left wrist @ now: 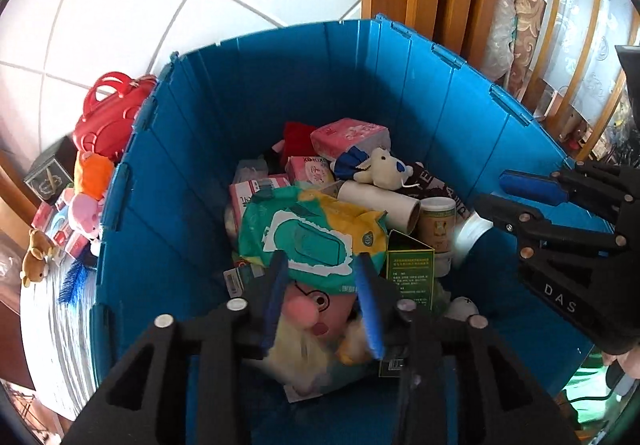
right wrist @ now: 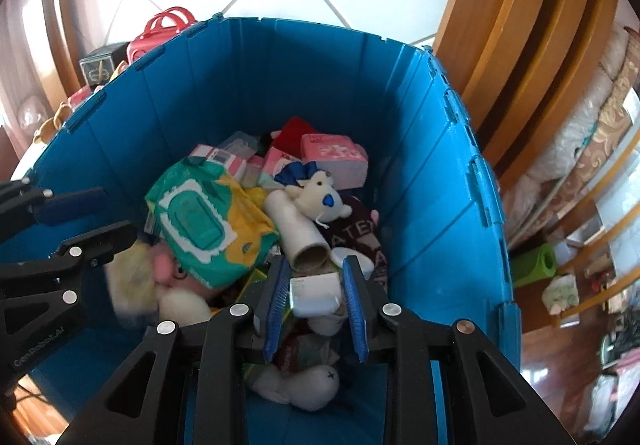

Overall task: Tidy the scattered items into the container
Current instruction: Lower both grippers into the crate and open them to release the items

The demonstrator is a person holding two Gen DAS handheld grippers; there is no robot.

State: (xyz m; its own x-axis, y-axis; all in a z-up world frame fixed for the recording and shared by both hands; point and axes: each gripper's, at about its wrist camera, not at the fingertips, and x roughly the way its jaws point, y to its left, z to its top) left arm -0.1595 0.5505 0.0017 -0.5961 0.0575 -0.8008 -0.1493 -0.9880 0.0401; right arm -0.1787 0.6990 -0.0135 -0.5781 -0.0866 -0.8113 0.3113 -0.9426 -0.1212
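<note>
We saw ribbed blue plastic crate (left wrist: 192, 149) heaped with soft toys, crinkly wipes pack (left wrist: 316, 233). Left gripper (left wrist: 324, 301) parted, empty above plush doll (left wrist: 316, 309). Right gripper (right wrist: 316, 297) slightly parted around white jar (right wrist: 314, 295); grip unclear.

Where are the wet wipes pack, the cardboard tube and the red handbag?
wet wipes pack (left wrist: 316, 241), left wrist view, on its green lid.
cardboard tube (right wrist: 298, 229), right wrist view, on its side.
red handbag (left wrist: 110, 121), left wrist view, on its body.
</note>
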